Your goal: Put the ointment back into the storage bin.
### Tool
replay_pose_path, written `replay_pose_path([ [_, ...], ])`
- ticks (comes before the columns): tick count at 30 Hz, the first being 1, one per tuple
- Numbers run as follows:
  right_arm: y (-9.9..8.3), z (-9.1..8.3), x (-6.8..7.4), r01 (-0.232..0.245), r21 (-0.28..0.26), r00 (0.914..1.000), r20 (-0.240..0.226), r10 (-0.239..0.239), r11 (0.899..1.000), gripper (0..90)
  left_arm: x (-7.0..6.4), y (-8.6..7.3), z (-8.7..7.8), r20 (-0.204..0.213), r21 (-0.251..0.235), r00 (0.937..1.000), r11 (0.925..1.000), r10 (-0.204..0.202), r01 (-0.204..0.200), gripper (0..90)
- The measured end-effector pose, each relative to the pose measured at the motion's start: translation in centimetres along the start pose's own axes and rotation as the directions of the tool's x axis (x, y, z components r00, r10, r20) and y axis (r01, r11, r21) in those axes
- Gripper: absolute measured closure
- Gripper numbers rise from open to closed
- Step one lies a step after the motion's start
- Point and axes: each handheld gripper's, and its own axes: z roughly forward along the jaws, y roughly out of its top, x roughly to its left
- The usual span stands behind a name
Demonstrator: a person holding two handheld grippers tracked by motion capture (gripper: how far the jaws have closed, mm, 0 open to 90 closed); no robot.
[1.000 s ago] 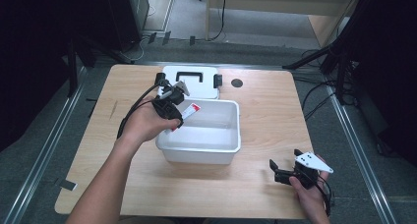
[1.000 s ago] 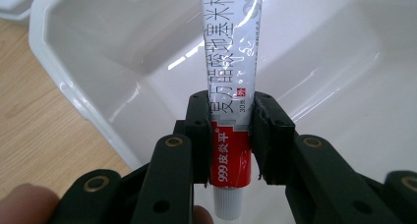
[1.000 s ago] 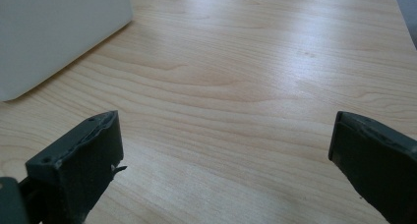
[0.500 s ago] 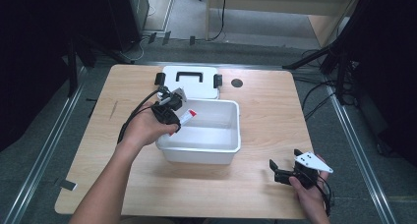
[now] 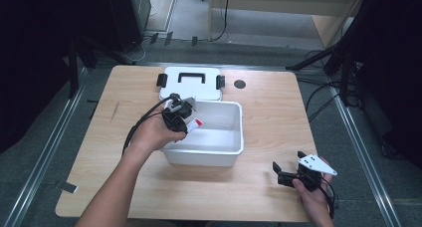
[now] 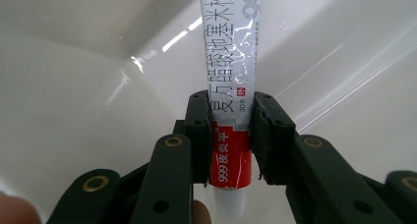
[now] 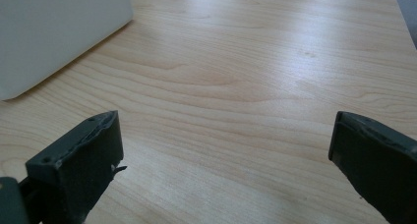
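A white and red ointment tube (image 6: 230, 111) with printed characters is clamped between the jaws of my left gripper (image 6: 230, 135). In the high view that left gripper (image 5: 182, 121) hangs over the left rim of the white plastic bin (image 5: 234, 155), with the tube (image 5: 195, 124) pointing down into it. The bin's inner walls (image 6: 98, 86) surround the tube. My right gripper (image 5: 280, 173) rests low over the table's front right part, open, with bare wood between its jaws. Its own view has the right gripper (image 7: 226, 150) wide apart, the bin's outer wall (image 7: 54, 32) at upper left.
The bin's white lid (image 5: 190, 82) with a black handle and black clips lies flat behind the bin. A small dark round hole (image 5: 240, 84) marks the tabletop to the lid's right. Metal rails run along both table sides.
My left gripper has carried the tube a little lower and toward the near left of the bin. The right gripper has stayed still.
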Motion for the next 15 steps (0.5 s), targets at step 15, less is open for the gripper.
replay_pose_path([
  [15,0.01,0.02,-0.02,-0.002,0.002,1.0000,-0.002,0.002,1.000,0.1,-0.15,0.00,0.26,0.011,0.036,0.9997,0.9991,0.023,-0.024,74.5],
])
